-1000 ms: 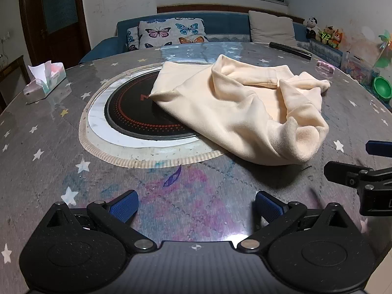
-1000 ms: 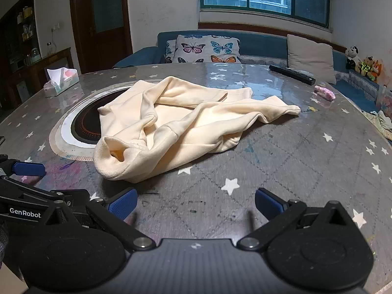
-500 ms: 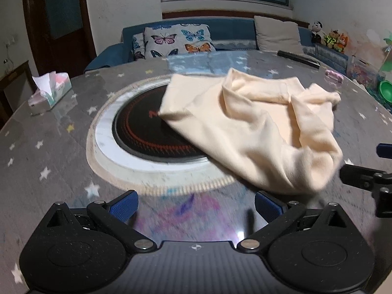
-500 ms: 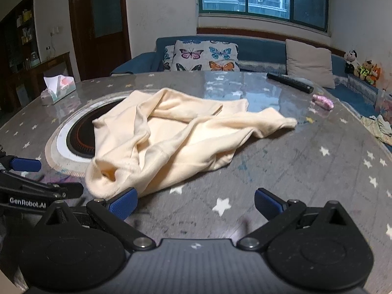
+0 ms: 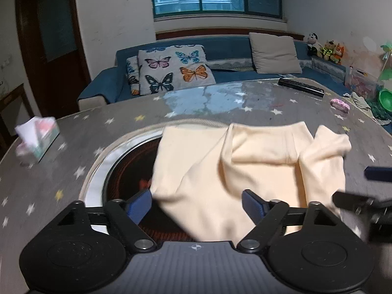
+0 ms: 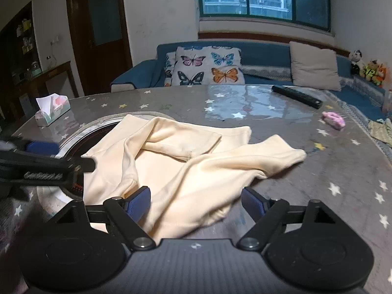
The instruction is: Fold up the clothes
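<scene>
A crumpled cream garment (image 5: 245,171) lies on the round star-patterned table (image 5: 49,171), partly over a black hotplate (image 5: 129,176). It also shows in the right wrist view (image 6: 176,171). My left gripper (image 5: 196,204) is open, its jaws wide apart over the garment's near edge. My right gripper (image 6: 196,202) is open too, over the garment's near fold. Each gripper shows at the side of the other view: the right one (image 5: 362,196) and the left one (image 6: 49,164). Neither holds cloth.
A tissue box (image 5: 36,139) stands at the table's left. A black remote (image 5: 301,87) and a pink item (image 5: 339,105) lie at the far right. A blue sofa (image 5: 220,49) with butterfly cushions is behind the table.
Both grippers have moved forward over the table, from its near edge to above the garment's near edge. Both stay open. The garment has not moved.
</scene>
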A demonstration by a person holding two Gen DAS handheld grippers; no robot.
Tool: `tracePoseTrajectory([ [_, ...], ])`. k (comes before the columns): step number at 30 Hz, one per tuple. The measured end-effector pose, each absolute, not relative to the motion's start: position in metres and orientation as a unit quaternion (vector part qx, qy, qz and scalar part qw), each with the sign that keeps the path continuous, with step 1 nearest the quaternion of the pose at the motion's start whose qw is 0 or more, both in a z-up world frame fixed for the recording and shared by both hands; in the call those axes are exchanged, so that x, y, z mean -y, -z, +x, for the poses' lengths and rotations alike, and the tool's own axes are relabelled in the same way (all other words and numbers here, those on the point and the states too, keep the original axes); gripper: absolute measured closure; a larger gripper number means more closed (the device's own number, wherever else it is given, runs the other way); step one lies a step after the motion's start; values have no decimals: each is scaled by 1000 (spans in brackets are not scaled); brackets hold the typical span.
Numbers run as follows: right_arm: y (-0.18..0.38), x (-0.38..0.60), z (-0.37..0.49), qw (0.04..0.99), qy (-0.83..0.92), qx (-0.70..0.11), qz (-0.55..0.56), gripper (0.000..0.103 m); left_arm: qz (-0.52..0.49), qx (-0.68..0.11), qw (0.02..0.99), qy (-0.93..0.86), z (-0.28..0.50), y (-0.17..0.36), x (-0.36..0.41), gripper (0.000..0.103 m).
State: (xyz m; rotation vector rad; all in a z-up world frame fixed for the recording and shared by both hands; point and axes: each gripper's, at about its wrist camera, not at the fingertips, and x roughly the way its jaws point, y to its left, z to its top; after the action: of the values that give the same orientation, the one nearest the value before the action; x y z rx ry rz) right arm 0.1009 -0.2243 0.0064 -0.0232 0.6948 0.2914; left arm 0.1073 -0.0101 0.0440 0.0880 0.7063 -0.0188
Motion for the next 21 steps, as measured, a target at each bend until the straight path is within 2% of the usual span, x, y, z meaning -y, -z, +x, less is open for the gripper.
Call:
tracePoseTrajectory([
  [5, 3, 215, 129, 921, -153, -358, -9, 32, 37, -355, 934, 31, 151, -40, 18, 24],
  [10, 13, 207, 146, 911, -168, -377, -6, 43, 50, -379, 923, 43, 189, -23, 26, 32],
  [11, 15, 205, 149, 909, -171, -380, -6, 48, 54, -384, 920, 47, 195, -19, 28, 35],
  [13, 19, 204, 151, 906, -174, -386, -5, 55, 60, -398, 913, 57, 205, -11, 30, 56],
  [16, 24, 203, 154, 901, -178, -395, -3, 72, 66, -399, 913, 57, 206, -4, 26, 82],
  [18, 24, 206, 153, 901, -176, -396, 3, 88, 61, -395, 915, 62, 201, -5, 19, 93],
  [21, 21, 211, 148, 902, -176, -393, 8, 98, 51, -375, 924, 58, 184, -16, 9, 95],
])
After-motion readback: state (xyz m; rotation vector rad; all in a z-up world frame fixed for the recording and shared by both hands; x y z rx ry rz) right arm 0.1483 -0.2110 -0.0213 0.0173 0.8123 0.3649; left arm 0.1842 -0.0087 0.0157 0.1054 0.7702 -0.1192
